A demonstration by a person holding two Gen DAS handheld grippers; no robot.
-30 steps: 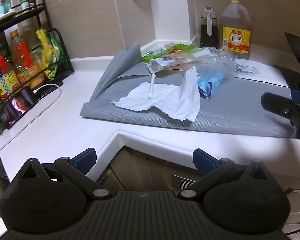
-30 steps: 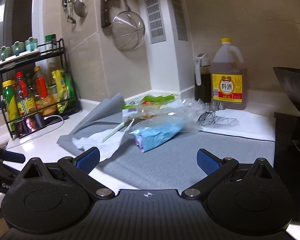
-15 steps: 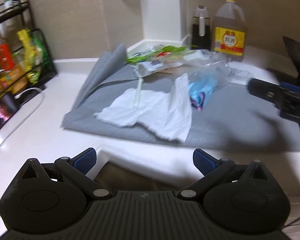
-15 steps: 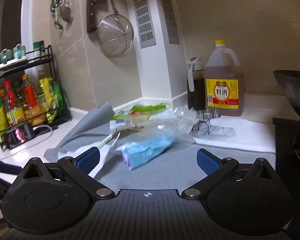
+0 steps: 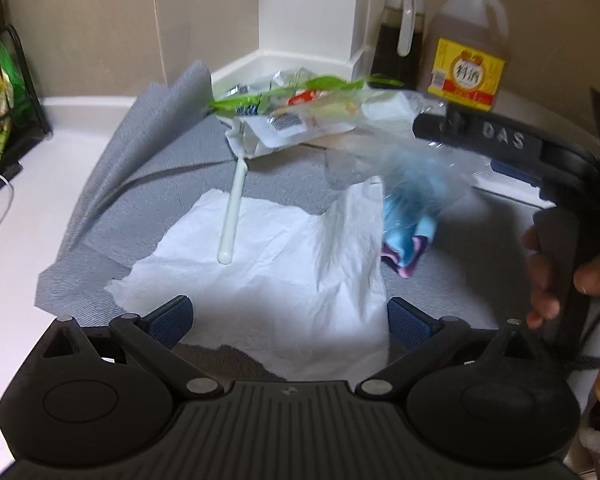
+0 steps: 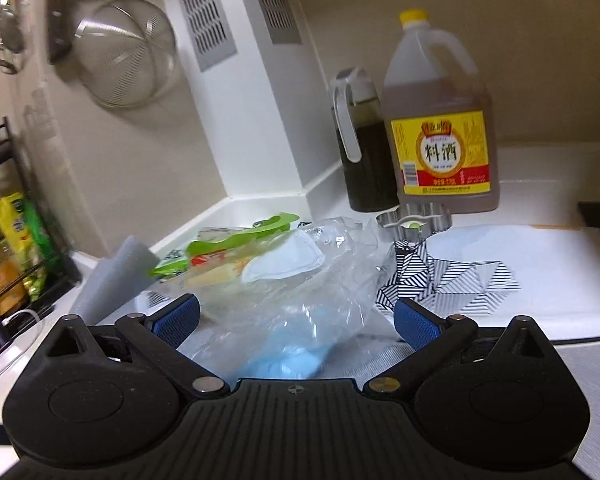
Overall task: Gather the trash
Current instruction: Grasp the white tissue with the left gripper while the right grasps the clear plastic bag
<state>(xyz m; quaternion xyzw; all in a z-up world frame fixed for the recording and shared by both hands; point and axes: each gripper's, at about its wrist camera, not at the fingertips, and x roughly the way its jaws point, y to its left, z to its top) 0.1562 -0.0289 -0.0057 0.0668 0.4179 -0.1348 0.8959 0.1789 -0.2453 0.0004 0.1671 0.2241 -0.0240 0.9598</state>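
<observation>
While both claws hang over the trash with nothing yet gripped, the layout of the pile decides which one should act. Left gripper [image 5: 288,320]: jaws spread wide, empty, straddling the near edge of the white paper towel [image 5: 268,264], which lies flat on the grey mat [image 5: 168,176] directly ahead of and below the pads. Right gripper [image 6: 296,322]: jaws likewise apart and empty, poised just over the clear plastic bag [image 6: 300,300] and the blue wrapper [image 6: 284,364] beneath it. In the left wrist view the right gripper's body [image 5: 500,140] crosses from the right, carried by a hand [image 5: 560,276].

Key relation: the towel sits between the left pads, so the left claw is the nearer tool for it; the bag and blue wrapper [image 5: 408,216] lie to its right and are the right claw's nearer targets. A white straw-like tube [image 5: 232,216] rests on the towel's far part, its long axis running away from the left claw, near end on the towel, far end tucked under a torn white packet [image 5: 276,128]. Behind that, a green wrapper [image 5: 284,92] stretches left to right, across the line of approach.

Judgement: the towel is thin and flat, so a grasp probably needs a pinch at its raised fold [image 5: 356,224]; lifting it may roll the tube off. Bystanders: cooking wine jug [image 6: 440,128], dark sauce bottle [image 6: 360,140], patterned cloth [image 6: 460,280].
</observation>
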